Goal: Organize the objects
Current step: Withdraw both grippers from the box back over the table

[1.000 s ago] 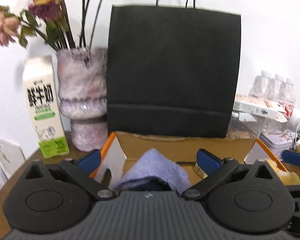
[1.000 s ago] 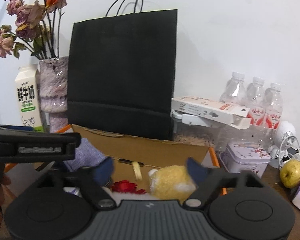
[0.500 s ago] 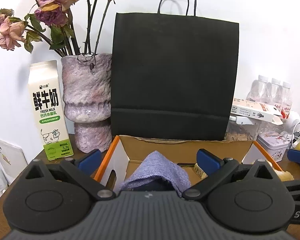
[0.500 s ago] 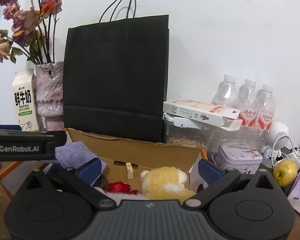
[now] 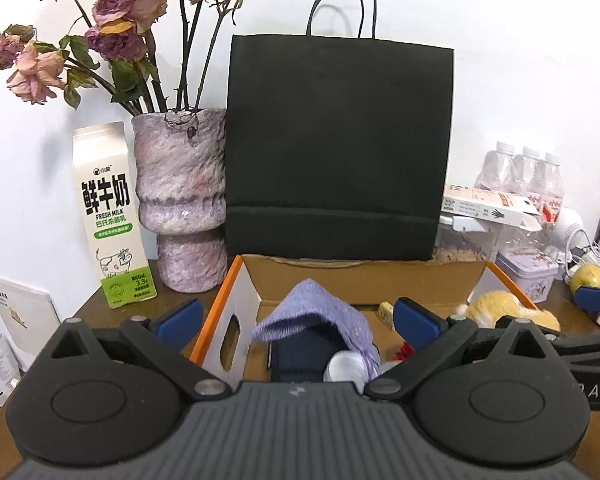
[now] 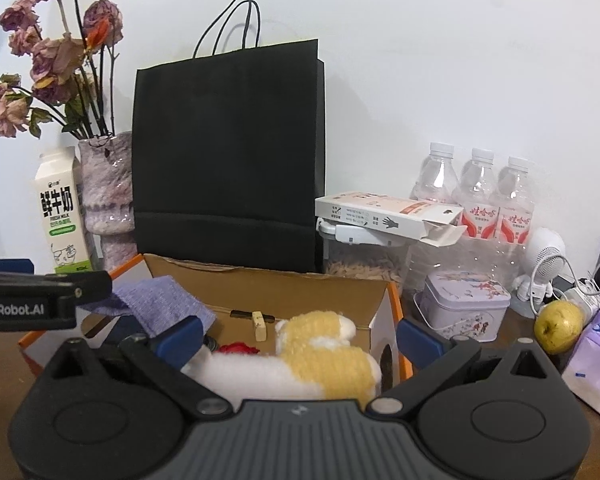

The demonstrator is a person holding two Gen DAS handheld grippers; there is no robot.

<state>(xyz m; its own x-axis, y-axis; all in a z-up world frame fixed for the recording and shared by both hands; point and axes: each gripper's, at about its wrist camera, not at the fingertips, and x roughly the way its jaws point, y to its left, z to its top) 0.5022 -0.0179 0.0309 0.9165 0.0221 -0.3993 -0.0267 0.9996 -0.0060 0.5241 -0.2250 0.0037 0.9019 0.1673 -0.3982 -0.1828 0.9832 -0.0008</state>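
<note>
My left gripper [image 5: 296, 318] and right gripper [image 6: 298, 334] both stand with jaws wide apart, gripping nothing; the right's have just been opening. Below them the open cardboard box [image 6: 300, 292] at the desk's middle holds a folded lilac cloth [image 5: 316, 314] and a yellow-and-white plush toy [image 6: 320, 356].

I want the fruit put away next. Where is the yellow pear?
In the right wrist view, the yellow pear sits far right on the table, between the tin and purple packet.
</note>
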